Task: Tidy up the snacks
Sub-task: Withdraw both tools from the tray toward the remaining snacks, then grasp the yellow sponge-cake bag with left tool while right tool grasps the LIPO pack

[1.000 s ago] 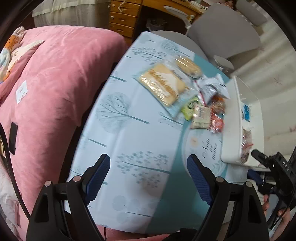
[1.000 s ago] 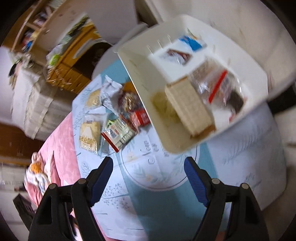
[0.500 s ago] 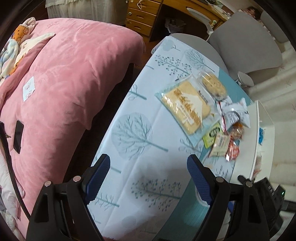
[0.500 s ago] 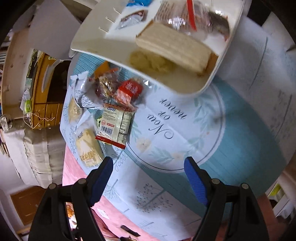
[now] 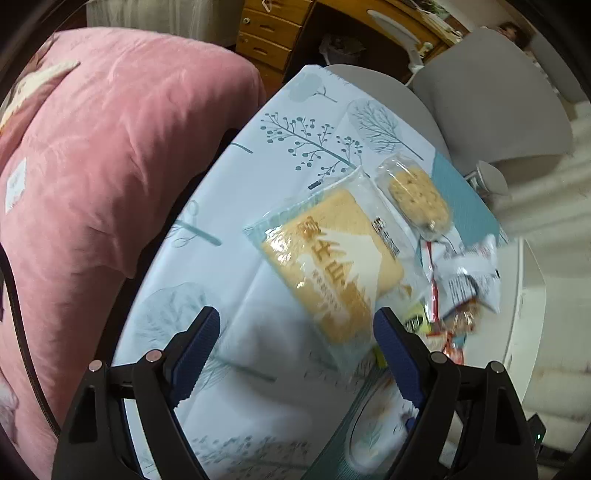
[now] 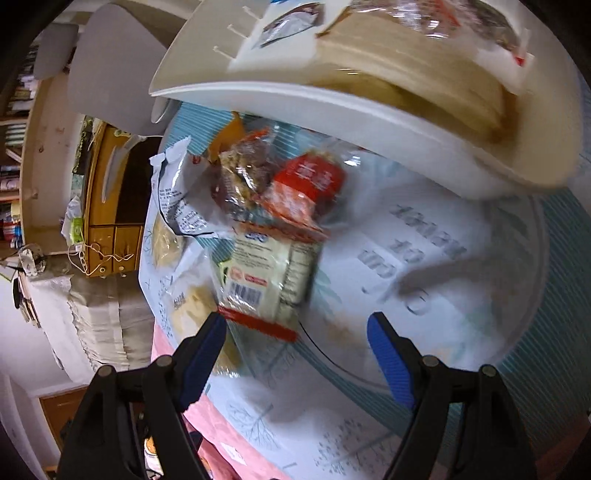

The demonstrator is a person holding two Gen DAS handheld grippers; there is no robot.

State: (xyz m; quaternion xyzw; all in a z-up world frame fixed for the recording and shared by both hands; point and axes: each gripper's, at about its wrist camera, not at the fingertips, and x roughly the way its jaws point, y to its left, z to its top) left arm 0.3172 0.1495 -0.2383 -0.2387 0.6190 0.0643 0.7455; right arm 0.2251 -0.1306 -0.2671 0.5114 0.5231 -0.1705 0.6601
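Observation:
A large flat yellow biscuit pack [image 5: 325, 266] lies on the pale tree-print tablecloth [image 5: 229, 206], just beyond my open left gripper [image 5: 295, 332], which hangs empty above the cloth. Beside it lie a round cookie in clear wrap [image 5: 419, 197] and a white crinkled bag [image 5: 469, 273]. In the right wrist view a cream pack with a red end and barcode [image 6: 266, 273] lies just ahead of my open, empty right gripper [image 6: 295, 332], near its left finger. A red packet [image 6: 306, 188] and a brown nut bar [image 6: 243, 173] lie behind it. The white tray [image 6: 332, 107] holds a wafer block [image 6: 413, 85] and other packs.
A pink quilt [image 5: 92, 155] borders the table on the left. A grey chair [image 5: 487, 99] and a wooden drawer unit [image 5: 273, 33] stand beyond the table's far end. The round printed teal area of the cloth [image 6: 443, 288] lies below the tray.
Both grippers have come lower and closer to the snacks. The left view shifted toward the biscuit pack, and the right view rolled so the tray now sits along the top. Jaw widths are unchanged.

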